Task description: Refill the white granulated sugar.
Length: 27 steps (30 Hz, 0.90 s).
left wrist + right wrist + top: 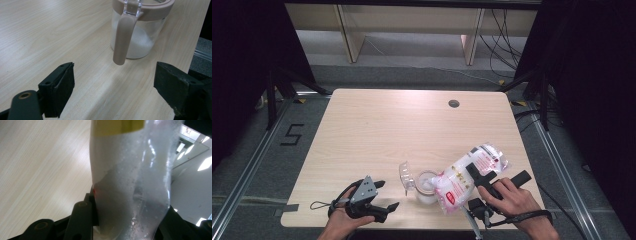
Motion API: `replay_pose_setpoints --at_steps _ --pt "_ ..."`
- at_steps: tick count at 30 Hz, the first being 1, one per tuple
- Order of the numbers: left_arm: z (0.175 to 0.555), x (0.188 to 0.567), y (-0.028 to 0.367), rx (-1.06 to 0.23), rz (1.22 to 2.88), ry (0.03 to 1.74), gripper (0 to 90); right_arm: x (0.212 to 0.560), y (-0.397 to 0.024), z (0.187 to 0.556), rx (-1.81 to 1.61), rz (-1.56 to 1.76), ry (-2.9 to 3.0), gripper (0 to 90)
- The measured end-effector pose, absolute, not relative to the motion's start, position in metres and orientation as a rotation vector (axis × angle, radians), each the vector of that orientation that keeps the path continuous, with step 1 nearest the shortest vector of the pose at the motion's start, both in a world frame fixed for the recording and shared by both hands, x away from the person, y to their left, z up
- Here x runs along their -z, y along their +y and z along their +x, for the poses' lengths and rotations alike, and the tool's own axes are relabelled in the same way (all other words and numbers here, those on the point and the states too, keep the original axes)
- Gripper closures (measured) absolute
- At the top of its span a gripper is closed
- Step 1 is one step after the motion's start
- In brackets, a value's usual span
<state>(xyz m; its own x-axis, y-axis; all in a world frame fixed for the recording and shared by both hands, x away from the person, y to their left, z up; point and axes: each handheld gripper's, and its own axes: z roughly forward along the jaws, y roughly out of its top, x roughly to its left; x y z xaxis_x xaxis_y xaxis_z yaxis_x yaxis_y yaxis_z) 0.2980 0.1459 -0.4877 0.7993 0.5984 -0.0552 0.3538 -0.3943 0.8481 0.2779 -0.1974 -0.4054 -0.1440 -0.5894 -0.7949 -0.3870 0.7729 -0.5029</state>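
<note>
A clear jar (426, 189) with a beige rim holds white granules near the table's front edge, its clear lid flap (404, 175) tipped open to the left. In the left gripper view the jar (140, 40) stands just ahead, a beige handle (123, 37) hanging down its side. My left gripper (388, 195) (113, 90) rests open to the jar's left with nothing between its pads. My right gripper (492, 176) (130, 222) is shut on a plastic bag of white powder (462, 177) (130, 182) with red print. The bag is tilted, its lower end at the jar's mouth.
The light wooden table (412, 130) has a round cable hole (454, 103) at the back right. The jar stands close to the front edge. Dark curtains flank the table, and cables lie on the floor beyond it.
</note>
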Motion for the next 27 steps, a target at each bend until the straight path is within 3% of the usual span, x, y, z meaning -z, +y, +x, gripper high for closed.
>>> replay_pose_setpoints --at_steps 27 --pt "0.2974 0.4871 0.1461 -0.327 2.02 0.72 16.5 0.4061 -0.1989 0.2769 0.2 -0.726 1.781 66.6"
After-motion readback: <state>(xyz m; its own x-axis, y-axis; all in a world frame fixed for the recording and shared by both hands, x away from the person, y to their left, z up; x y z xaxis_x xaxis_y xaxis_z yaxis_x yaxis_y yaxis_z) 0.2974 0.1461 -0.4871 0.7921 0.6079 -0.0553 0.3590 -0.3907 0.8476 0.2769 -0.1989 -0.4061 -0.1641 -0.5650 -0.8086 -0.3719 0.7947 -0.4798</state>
